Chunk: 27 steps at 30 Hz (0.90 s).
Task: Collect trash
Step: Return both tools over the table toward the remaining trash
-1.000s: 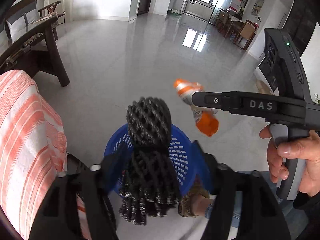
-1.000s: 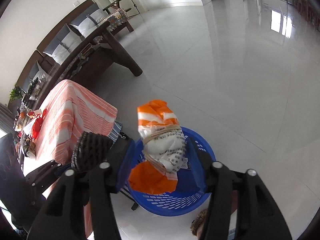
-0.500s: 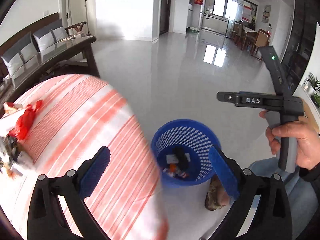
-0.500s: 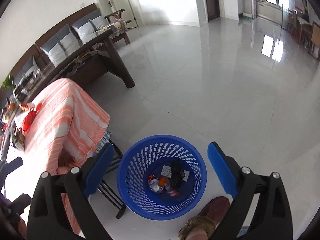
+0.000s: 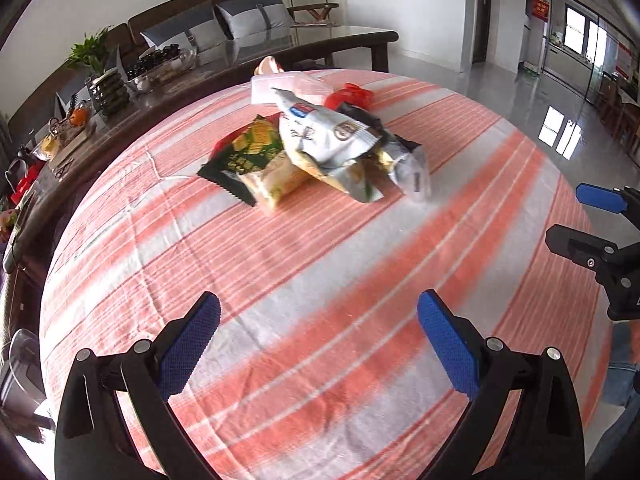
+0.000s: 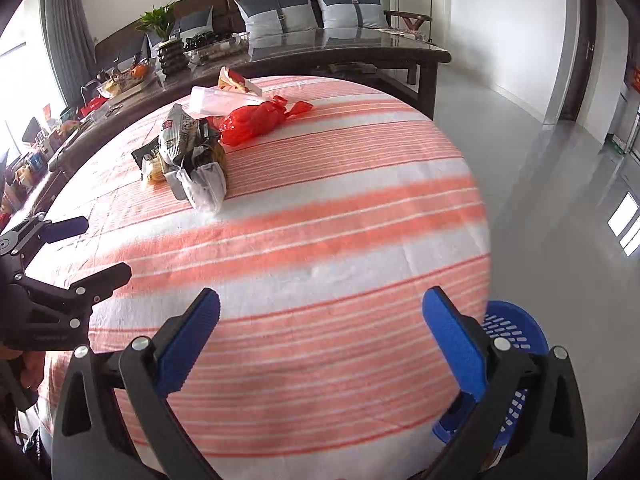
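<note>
We note an orange-and-white striped cloth-covered table (image 5: 320,280) bearing a heap of crumpled snack wrappers (image 5: 320,148) and a red plastic bag (image 6: 256,120).

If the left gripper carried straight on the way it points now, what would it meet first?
Probably the bare striped tablecloth: the open, empty left gripper angles down at it, and the pile of snack wrappers lies farther along. Depth is hard to judge.

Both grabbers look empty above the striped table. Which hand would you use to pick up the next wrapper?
Probably left: the left gripper, jaws open and empty, faces the wrapper pile head-on, while the right gripper sees it off to one side.
</note>
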{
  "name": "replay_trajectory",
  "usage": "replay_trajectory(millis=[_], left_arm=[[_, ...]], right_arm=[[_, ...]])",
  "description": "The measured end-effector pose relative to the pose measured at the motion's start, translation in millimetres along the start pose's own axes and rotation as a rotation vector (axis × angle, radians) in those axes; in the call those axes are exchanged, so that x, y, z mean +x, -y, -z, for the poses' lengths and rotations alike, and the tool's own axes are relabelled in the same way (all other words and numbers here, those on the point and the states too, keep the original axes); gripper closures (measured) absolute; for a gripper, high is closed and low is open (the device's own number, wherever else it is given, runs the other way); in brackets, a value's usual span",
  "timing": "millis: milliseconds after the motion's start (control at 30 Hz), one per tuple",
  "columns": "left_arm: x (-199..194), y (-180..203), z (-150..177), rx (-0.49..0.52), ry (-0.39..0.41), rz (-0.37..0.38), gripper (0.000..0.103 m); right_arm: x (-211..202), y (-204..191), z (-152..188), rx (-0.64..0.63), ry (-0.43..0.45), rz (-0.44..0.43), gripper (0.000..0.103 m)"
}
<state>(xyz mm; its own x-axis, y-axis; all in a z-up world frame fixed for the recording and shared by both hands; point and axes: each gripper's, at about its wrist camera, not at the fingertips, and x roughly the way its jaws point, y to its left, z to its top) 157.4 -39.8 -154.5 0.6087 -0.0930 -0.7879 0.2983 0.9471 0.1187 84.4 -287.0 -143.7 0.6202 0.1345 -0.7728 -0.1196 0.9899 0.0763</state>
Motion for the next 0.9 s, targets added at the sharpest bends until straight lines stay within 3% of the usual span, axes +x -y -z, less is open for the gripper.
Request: replay_trajectory(millis=[133,233,400,900], left_arm=[[15,-31,-3,-0.038,-0.018,-0.016,0.005],[26,-38,-6,-0.052,-0.035,0.012,0.005],[31,-46,-2,-0.11,-0.052,0.076,0.005],[32,-44,-1,-0.108,-0.053,0.069,0.004]], right_arm=[[36,-16,-21,-0.028,-0.058,0.021,0.005],[51,-18,-26,-0.028,-0.072,0.032,0.004],[52,-19,-26,-0.038,-0.068,0.03,0.004],[53,-21,-27,-0.041,-0.066,0.033,0.004]])
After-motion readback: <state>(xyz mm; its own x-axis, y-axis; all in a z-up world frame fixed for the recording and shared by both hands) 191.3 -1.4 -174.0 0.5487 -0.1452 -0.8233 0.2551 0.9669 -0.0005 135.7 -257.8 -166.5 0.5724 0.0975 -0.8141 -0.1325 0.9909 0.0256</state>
